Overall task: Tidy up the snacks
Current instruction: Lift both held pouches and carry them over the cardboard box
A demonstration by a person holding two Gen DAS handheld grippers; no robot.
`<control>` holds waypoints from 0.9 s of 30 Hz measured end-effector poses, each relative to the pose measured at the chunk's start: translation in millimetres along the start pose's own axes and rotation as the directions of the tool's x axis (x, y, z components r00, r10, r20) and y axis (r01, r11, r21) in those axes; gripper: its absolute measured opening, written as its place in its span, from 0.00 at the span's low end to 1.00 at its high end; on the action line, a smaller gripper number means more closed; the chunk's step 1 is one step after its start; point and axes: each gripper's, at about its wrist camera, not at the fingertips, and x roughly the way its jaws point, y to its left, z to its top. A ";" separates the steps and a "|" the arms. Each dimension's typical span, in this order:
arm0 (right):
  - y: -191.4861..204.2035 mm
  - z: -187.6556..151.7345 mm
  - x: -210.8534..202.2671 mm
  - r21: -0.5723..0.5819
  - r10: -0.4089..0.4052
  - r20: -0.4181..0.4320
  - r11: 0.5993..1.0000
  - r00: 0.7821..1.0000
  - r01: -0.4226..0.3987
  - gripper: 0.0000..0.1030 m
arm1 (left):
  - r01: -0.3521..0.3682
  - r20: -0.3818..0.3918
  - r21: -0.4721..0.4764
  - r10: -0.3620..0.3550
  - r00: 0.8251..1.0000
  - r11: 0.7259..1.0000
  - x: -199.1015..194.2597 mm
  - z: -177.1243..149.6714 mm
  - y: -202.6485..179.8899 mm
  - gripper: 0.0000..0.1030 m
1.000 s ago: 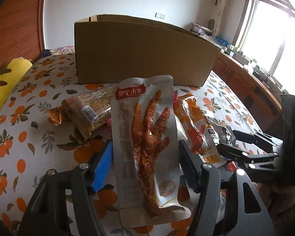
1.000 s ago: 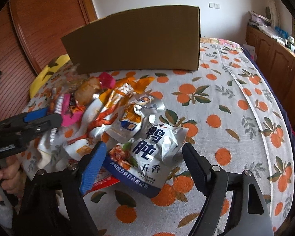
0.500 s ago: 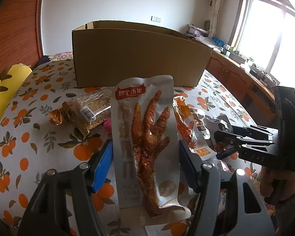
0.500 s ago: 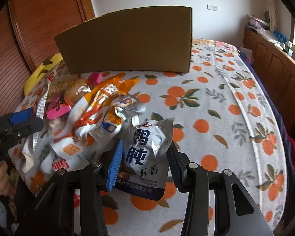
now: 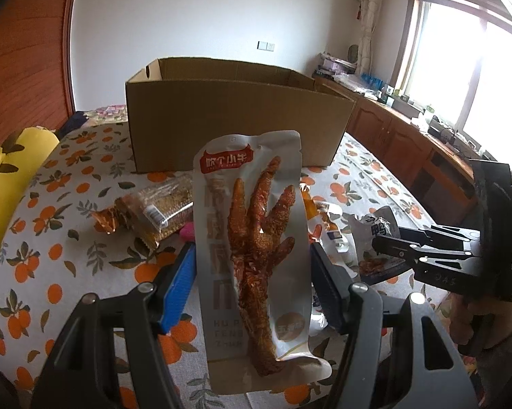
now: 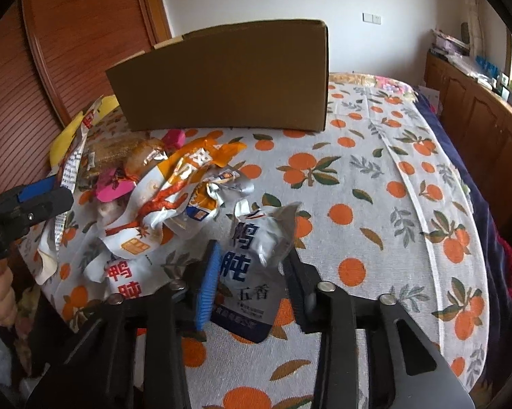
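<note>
The left gripper (image 5: 252, 272) pinches a chicken-foot pack (image 5: 252, 255); the right gripper (image 6: 252, 272) is closing around a silver pouch (image 6: 252, 266). Ahead stands a cardboard box (image 6: 228, 78), snacks heaped beside.

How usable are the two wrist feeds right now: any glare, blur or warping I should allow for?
Left wrist view: the window is blown out white, but the chicken-foot packet reads sharp. Right wrist view: even light, slight blur on the cardboard box, and the silver pouch print stays legible. Both views: fisheye bends the edges, with dark corners.
</note>
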 end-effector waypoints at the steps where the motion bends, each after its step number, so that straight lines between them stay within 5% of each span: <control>1: 0.3 0.7 -2.4 -0.003 0.000 0.005 1.000 1.000 0.000 0.26 | 0.001 0.003 0.001 -0.001 1.000 1.000 -0.8 1.2 -0.5 0.63; 8: 6.7 10.0 -18.9 -0.019 0.039 0.035 0.999 0.999 -0.038 0.12 | 0.003 0.015 0.010 -0.003 1.000 1.000 -4.7 5.4 -2.3 0.63; 27: 26.4 38.3 -48.8 -0.120 0.017 0.113 0.993 0.994 -0.003 0.11 | -0.014 0.081 0.039 0.011 0.997 0.999 -27.5 33.3 -4.3 0.63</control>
